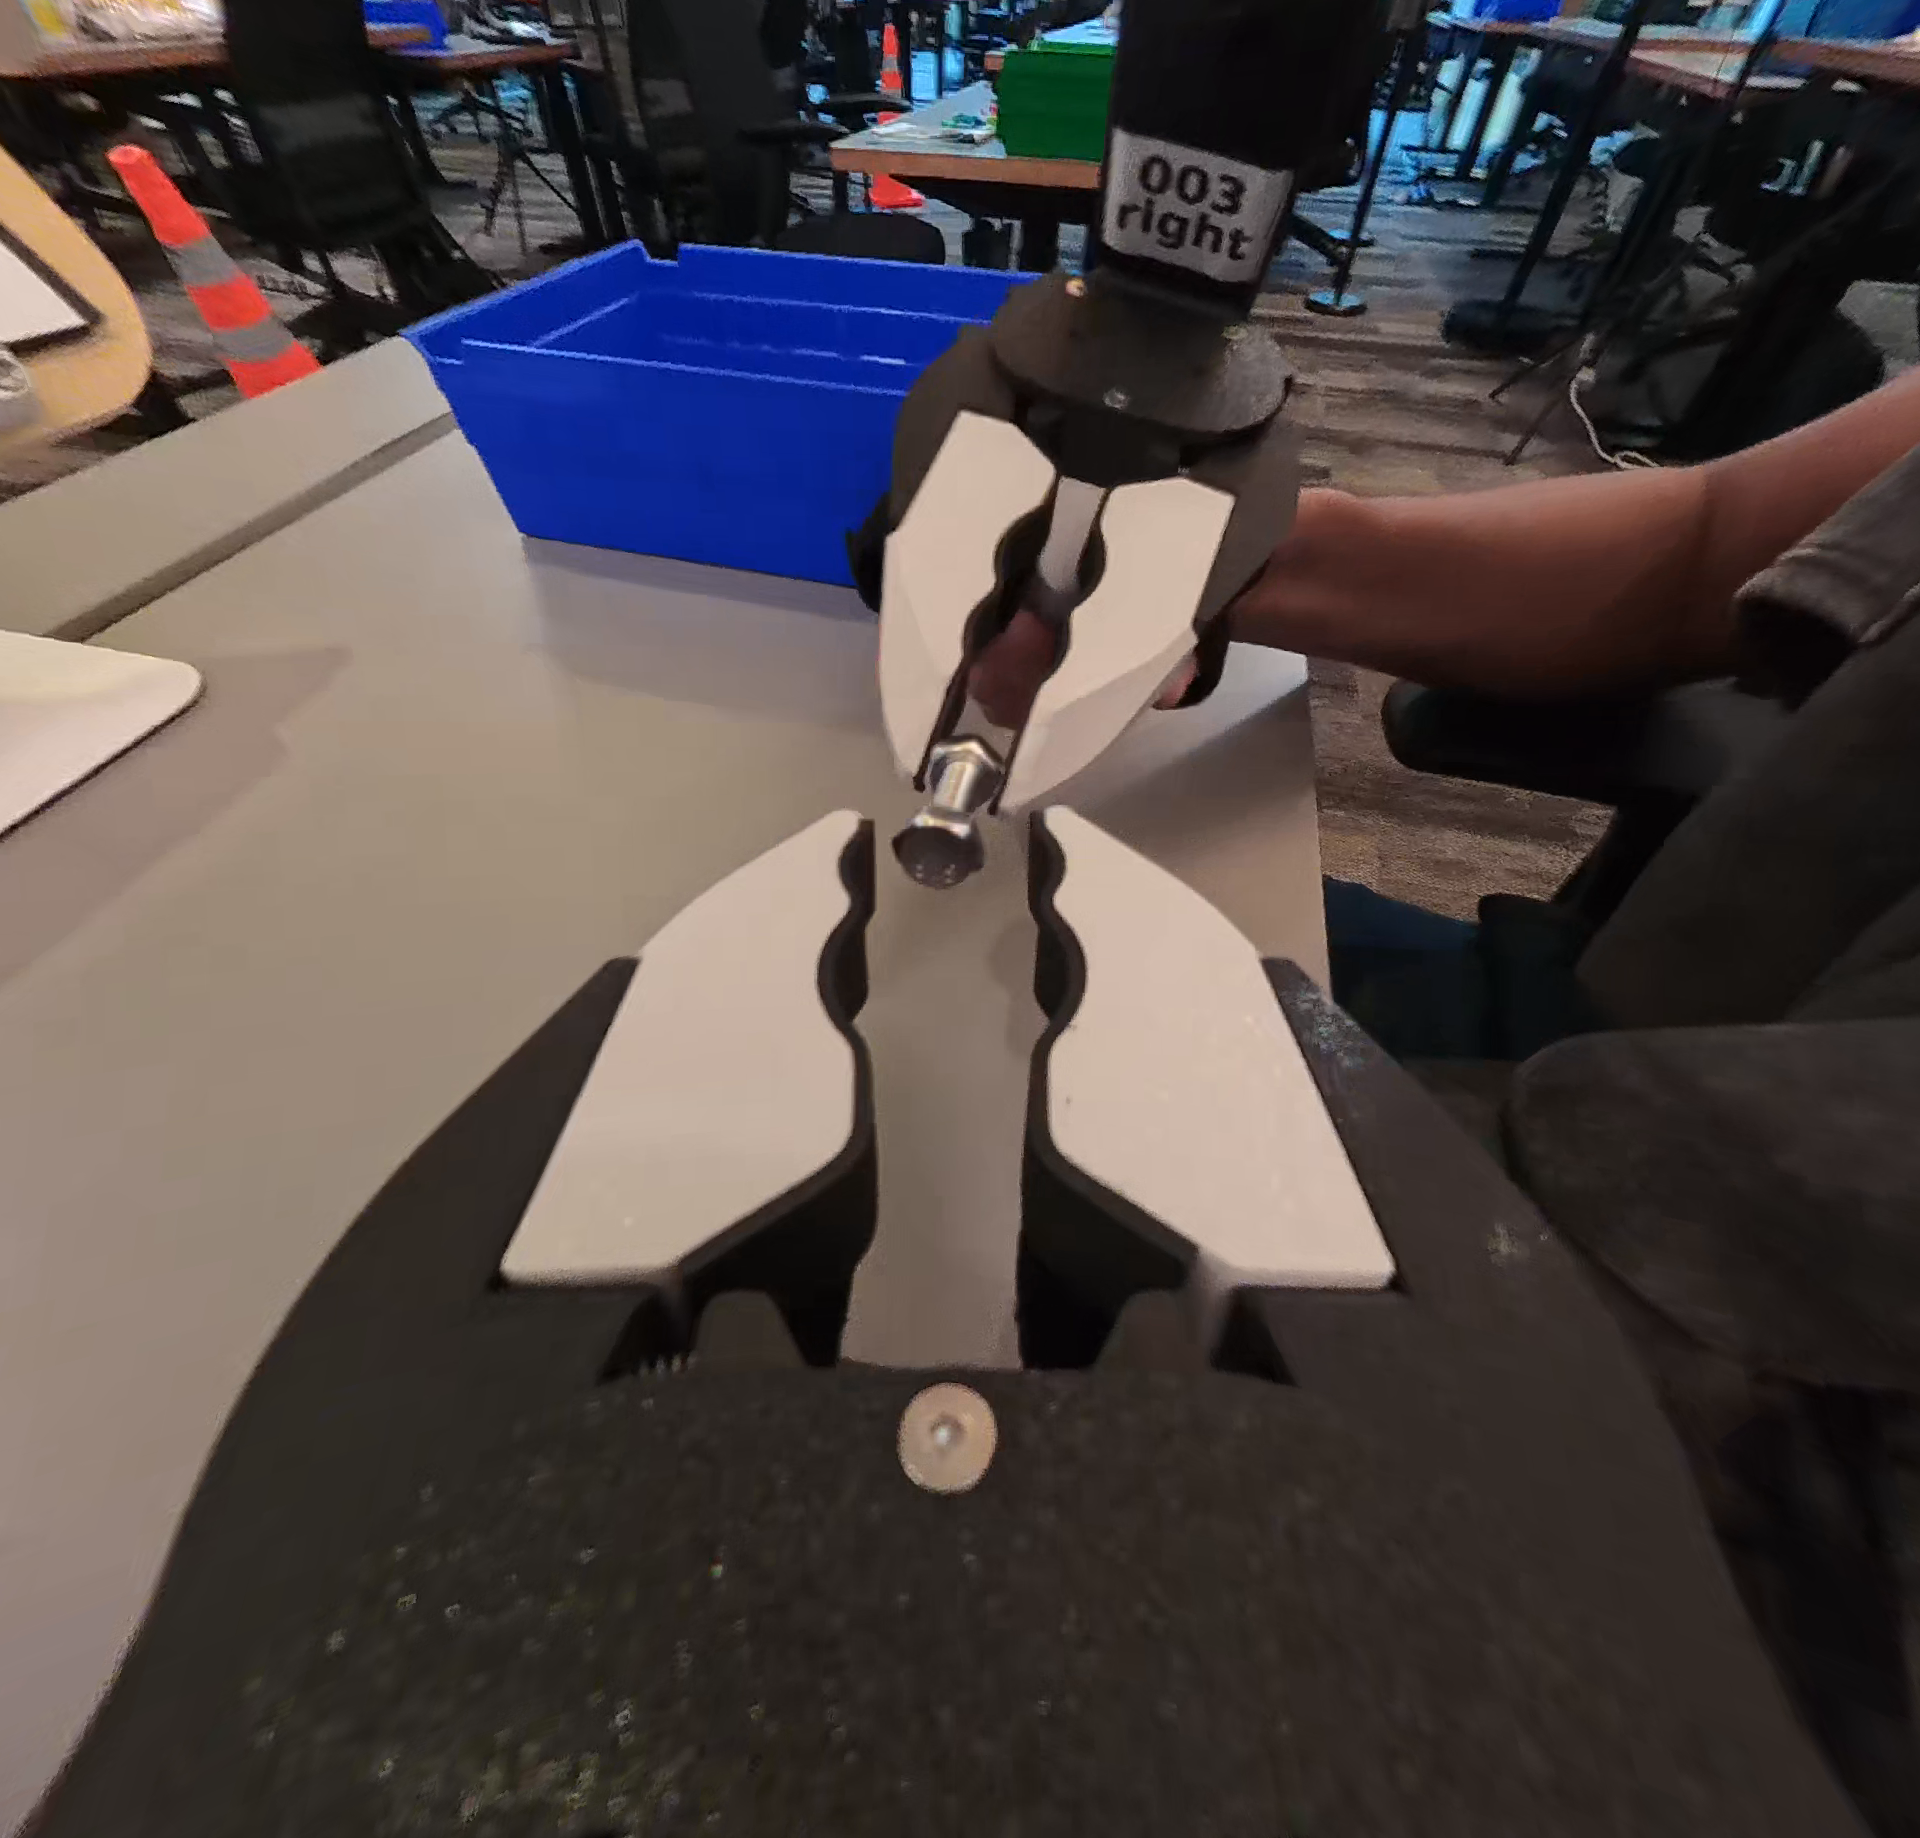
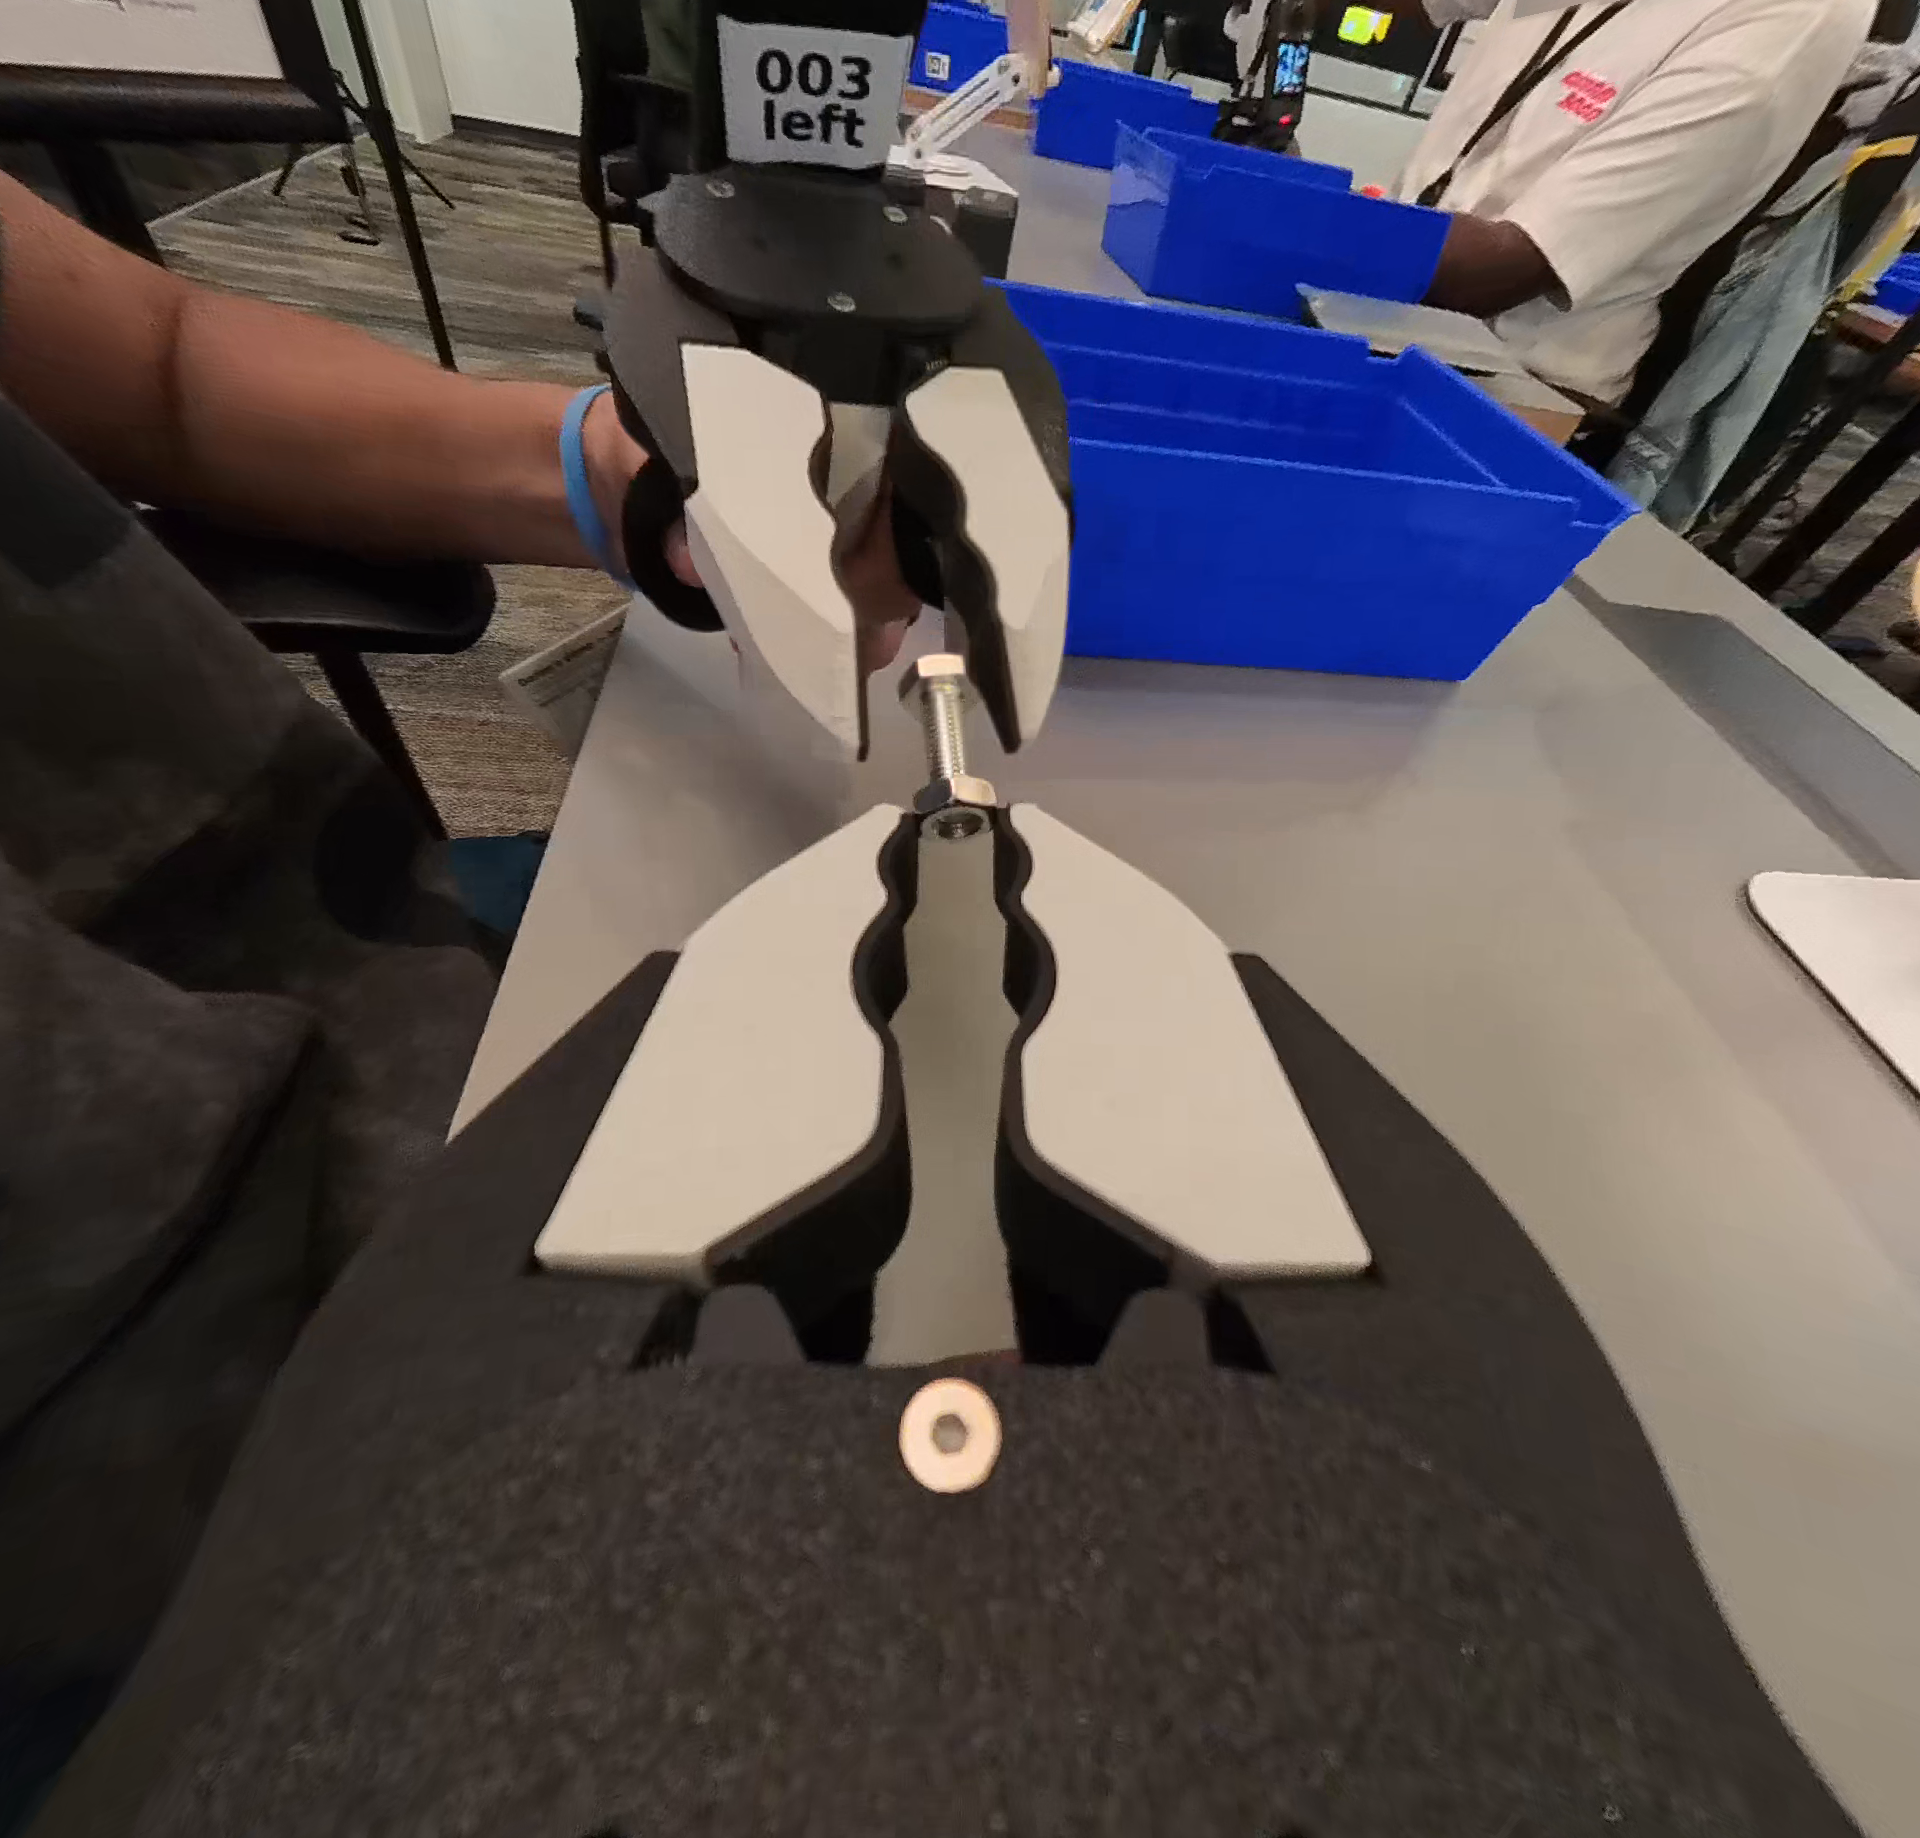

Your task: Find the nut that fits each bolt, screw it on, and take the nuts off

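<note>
Blue bin [image 1: 665,438] on grey table [image 1: 436,853]; orange cone [image 1: 208,271] behind

- The left gripper [image 1: 948,832] is open over the grey table [image 1: 520,853] — nothing touches its fingers.
- The bolt [image 1: 940,838] hangs head-first between the fingertips.
- The right gripper [image 1: 961,786] clamps the nut [image 1: 961,758] on that bolt.
- A blue bin [image 1: 675,417] stands behind.

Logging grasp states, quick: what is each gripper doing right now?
Left gripper: open, holding nothing; the bolt head sits between its tips.
Right gripper: shut on the nut threaded on the bolt.
</note>
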### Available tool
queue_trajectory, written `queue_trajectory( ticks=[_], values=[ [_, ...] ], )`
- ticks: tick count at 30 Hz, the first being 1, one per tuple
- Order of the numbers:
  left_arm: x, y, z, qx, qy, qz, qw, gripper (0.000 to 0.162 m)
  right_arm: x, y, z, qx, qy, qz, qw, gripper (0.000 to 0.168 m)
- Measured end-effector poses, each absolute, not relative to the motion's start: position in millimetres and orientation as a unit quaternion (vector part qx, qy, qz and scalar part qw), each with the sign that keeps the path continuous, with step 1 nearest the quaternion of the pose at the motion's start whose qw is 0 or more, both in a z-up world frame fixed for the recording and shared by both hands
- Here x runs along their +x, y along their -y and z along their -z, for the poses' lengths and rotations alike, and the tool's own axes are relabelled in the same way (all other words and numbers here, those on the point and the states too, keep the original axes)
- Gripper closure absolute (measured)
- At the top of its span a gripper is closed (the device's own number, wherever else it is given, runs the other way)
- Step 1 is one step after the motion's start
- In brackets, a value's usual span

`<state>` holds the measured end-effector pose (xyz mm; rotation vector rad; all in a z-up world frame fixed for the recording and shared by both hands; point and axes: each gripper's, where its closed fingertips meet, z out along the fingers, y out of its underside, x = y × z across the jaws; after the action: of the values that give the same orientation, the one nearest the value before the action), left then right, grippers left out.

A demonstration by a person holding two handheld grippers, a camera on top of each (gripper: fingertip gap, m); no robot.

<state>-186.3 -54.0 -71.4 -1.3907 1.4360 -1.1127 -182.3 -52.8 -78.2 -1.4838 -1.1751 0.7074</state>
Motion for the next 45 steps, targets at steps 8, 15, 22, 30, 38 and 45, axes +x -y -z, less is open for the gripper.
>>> queue_trajectory(
  ticks=[8, 15, 22, 30, 38, 45],
  values=[
    [-187, 57, 68, -0.574, -0.527, 0.52, 0.349, 0.147, -183, 55, 76, -0.576, 0.529, -0.211, 0.586, 0.154],
    [-186, 57, 64, -0.605, -0.435, 0.624, 0.233, 0.147, -179, 52, 66, -0.374, 0.581, 0.194, 0.696, 0.154],
    [-188, 49, 60, -0.596, -0.443, 0.607, 0.282, 0.147, -177, 52, 66, -0.512, 0.517, -0.086, 0.681, 0.127],
    [-198, 34, 52, -0.568, -0.489, 0.508, 0.425, 0.148, -187, 42, 61, -0.612, 0.176, -0.711, 0.298, 0.125],
    [-194, 38, 61, -0.567, -0.518, 0.472, 0.433, 0.148, -191, 40, 63, -0.553, 0.081, -0.805, 0.199, 0.137],
    [-193, 37, 64, -0.572, -0.52, 0.467, 0.428, 0.148, -194, 40, 65, -0.583, 0.117, -0.765, 0.248, 0.153]
  ],
)
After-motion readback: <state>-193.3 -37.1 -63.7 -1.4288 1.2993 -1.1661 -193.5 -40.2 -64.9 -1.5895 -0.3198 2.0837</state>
